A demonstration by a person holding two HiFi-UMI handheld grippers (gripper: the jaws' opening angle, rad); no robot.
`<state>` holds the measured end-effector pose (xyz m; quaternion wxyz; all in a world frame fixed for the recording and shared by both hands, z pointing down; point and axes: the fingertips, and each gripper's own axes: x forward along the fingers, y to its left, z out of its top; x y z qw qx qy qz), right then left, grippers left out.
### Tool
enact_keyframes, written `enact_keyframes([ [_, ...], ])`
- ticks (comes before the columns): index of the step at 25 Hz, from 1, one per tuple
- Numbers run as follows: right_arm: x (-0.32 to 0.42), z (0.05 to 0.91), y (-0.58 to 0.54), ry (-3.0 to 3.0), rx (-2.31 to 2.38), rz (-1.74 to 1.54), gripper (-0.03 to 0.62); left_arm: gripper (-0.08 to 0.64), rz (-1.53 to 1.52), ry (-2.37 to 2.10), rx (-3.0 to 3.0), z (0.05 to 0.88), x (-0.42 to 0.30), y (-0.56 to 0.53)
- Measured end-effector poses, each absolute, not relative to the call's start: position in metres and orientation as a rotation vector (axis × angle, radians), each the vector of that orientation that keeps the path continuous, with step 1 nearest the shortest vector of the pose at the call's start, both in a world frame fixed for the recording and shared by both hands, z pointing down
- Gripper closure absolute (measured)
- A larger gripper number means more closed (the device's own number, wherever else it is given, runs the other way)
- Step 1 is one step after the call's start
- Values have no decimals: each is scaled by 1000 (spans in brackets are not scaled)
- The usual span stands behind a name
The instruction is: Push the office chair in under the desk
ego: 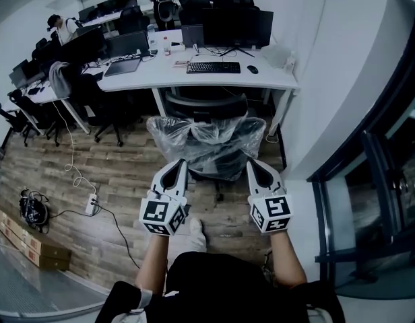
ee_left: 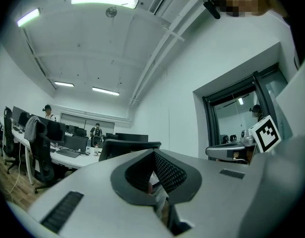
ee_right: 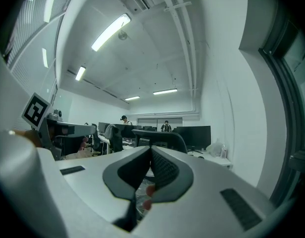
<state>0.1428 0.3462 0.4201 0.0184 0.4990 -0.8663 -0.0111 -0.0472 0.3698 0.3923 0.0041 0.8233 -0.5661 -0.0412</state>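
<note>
Office chair [ego: 209, 159], its backrest bagged in clear plastic wrap [ego: 168, 128], is standing at 12 o'clock from both grippers. It is sitting just short of the white surface [ego: 214, 79], not yet tucked in. Left gripper [ego: 178, 164] and right gripper [ego: 254, 165] are keeping their fingers pressed together and clamping nothing, with the tips sitting at the wrapped backrest's near side.

Judging handling: the chair is likely rolling on casters, so fairly heavy but moving easily over the wood floor [ego: 113, 180]. The back is probably giving a little, and the plastic is slippery. Best pushing on the stiff backrest frame, both sides evenly, or it's swivelling off line.
</note>
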Motion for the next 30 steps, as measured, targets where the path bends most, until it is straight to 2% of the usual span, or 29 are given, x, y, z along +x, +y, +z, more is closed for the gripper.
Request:
enact_keyframes([
  [19,84,412,185,-2626,1619,-57,569,548,-136,-1699,2609,392,-111,195],
  [30,63,452,153,-2426,1448,-204,568,548,200,-1621,2734,441,-125,146],
])
